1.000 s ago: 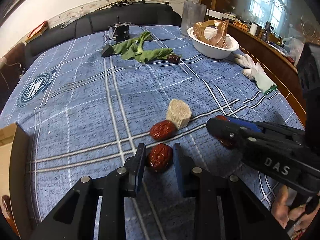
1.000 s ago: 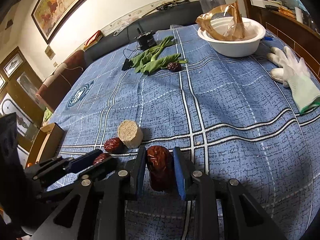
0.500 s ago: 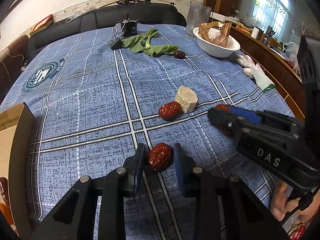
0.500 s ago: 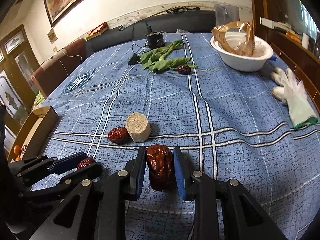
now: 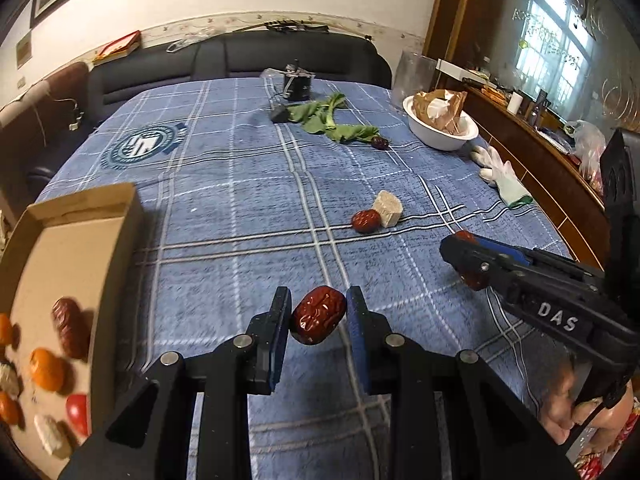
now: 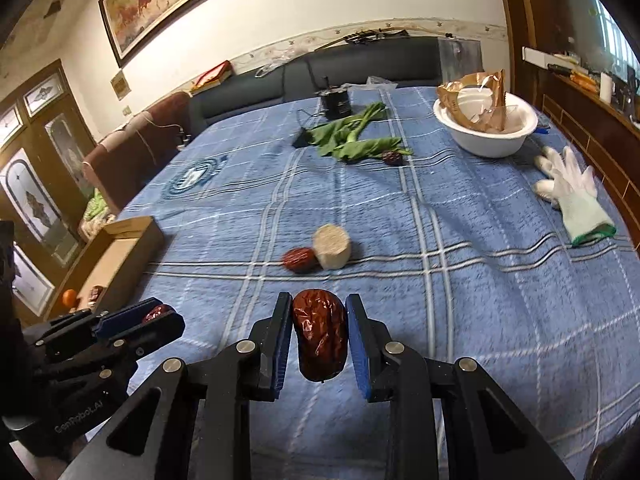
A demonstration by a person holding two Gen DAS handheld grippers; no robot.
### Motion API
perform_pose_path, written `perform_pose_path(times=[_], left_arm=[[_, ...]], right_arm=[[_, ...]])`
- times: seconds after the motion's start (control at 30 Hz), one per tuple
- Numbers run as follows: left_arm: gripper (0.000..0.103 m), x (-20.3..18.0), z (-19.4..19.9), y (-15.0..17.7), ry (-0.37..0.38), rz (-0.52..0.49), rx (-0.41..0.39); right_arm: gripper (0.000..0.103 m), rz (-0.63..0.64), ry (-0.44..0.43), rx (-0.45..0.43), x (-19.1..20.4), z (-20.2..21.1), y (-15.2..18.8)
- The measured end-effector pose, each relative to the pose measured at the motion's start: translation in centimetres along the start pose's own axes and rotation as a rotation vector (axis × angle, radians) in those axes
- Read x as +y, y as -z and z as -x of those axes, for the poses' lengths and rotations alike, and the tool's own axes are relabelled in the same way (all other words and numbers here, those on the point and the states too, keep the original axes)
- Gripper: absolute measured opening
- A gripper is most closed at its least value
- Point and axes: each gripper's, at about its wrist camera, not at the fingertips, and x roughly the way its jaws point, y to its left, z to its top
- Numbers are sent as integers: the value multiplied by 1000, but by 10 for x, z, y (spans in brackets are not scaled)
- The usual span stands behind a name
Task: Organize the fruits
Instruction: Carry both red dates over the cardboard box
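Daylight from the window (image 5: 560,36), fisheye-bent dark corners, slight motion blur

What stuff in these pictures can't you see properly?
- Box, left wrist view: cut off by the frame's left edge, so the fruit count inside is unknown.
- Box, right wrist view: its wall hides nearly everything inside.
- Bowl, both views: a crumpled brown bag covers its contents.
- Far date, left wrist view: small, partly behind the greens.
- Right gripper's date, left wrist view: mostly hidden by its fingers.
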Motion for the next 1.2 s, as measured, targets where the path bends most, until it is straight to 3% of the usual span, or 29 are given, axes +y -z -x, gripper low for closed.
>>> perform_pose_path(times=[0.43,0.8,1.2], left_arm=[[27,40,42,16,-85,68,-45],[27,73,69,25,-186,117,-80],[27,93,81,32,-201,149,-92]], right_arm=[[30,34,-125,12,61,21,13],[30,120,-158,30,116,19,22],[30,164,-170,47,146,15,26]])
